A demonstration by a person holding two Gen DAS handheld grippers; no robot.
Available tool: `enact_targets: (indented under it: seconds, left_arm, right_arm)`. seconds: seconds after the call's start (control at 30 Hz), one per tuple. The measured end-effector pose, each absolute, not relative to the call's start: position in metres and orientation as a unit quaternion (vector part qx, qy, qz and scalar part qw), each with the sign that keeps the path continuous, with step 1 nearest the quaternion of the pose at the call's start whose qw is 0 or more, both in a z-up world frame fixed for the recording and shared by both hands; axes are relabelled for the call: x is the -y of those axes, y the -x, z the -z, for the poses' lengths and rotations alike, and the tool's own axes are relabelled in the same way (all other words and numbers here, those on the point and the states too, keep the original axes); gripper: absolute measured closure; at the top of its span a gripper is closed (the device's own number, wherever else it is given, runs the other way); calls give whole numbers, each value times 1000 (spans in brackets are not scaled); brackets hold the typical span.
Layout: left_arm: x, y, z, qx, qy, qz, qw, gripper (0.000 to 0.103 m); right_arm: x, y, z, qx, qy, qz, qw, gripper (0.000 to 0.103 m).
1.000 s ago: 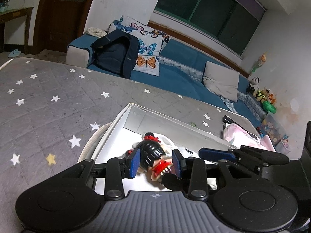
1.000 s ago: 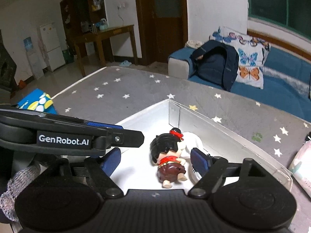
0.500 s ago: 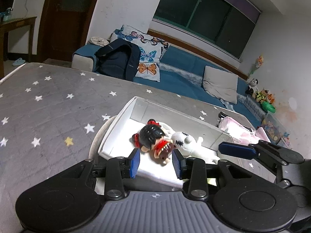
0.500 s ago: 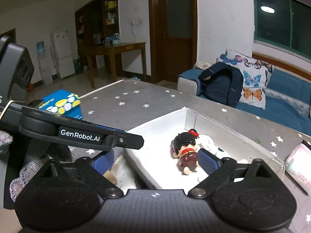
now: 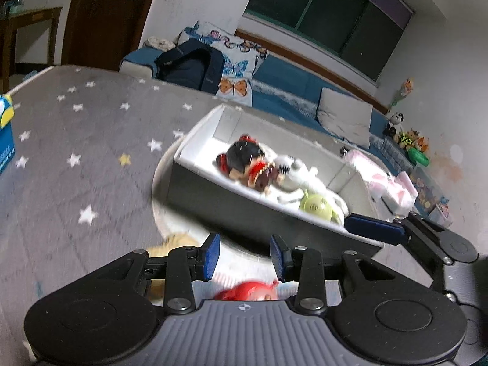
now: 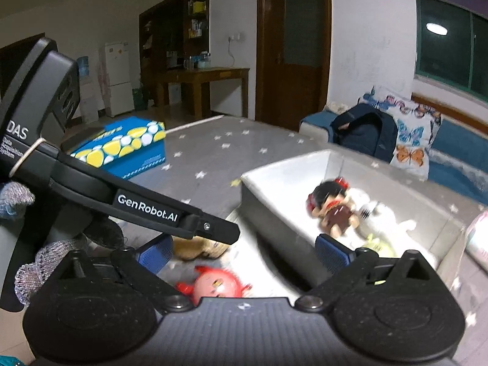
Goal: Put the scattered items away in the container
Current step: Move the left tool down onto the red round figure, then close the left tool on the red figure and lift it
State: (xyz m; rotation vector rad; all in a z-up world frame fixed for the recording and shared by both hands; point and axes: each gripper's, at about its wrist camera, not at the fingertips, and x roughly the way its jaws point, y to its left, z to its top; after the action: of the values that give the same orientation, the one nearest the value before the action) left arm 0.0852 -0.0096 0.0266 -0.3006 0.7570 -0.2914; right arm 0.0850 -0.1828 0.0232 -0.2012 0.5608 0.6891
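A white open box (image 5: 195, 158) (image 6: 274, 183) holds a black-haired doll (image 5: 247, 161) (image 6: 331, 204), a white plush toy (image 5: 292, 174) (image 6: 378, 213) and a green toy (image 5: 317, 206). My left gripper (image 5: 244, 257) is open and empty in front of the box. A red toy (image 5: 247, 292) (image 6: 213, 283) and a tan plush (image 5: 170, 244) (image 6: 198, 248) lie on the table below both grippers. My right gripper (image 6: 244, 253) is open and empty, above the red toy.
A blue and yellow box (image 6: 122, 149) stands on the grey star-patterned table (image 5: 76, 140) at the left. A pink packet (image 5: 384, 180) lies right of the white box. A blue sofa (image 5: 289, 91) with a backpack (image 5: 189, 67) is behind.
Both grippers have pulled back and away from the white box. The doll stays in the box. The red toy and tan plush have come into view below the grippers.
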Motion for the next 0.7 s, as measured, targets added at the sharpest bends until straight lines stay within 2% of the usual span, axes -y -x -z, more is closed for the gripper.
enact_targets:
  seconds: [0.7]
  left_arm:
    - [-4,-71,3,-392,204,149,885,65]
  right_arm:
    - [171,-70,30,-329,73,-324,884,2]
